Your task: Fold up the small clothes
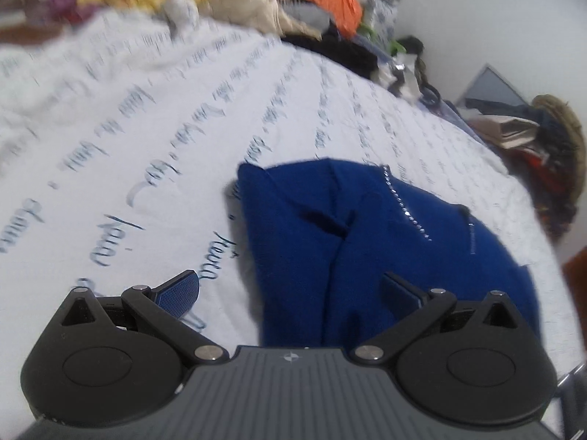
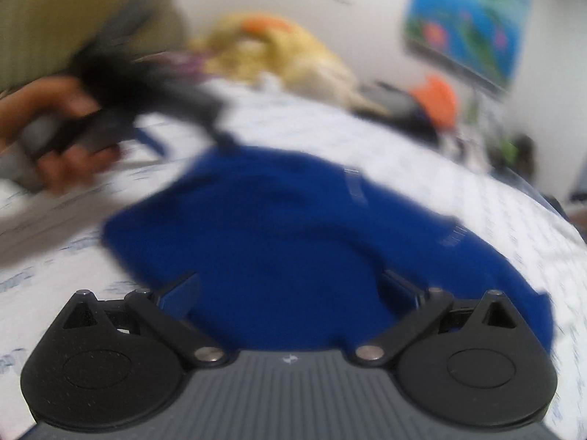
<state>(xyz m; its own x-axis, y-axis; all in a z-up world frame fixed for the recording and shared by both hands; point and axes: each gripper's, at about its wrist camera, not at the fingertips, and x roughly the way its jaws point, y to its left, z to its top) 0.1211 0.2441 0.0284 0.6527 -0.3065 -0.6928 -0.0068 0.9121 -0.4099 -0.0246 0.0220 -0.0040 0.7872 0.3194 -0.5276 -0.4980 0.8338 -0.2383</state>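
I am holding my left gripper (image 1: 290,289) and right gripper (image 2: 290,289) wide apart, empty, over the blue garment (image 1: 367,242) lying on the bed (image 1: 146,128).

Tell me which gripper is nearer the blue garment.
Hard to separate. The left gripper hangs open over the blue garment edge; the right gripper hangs open above its middle.
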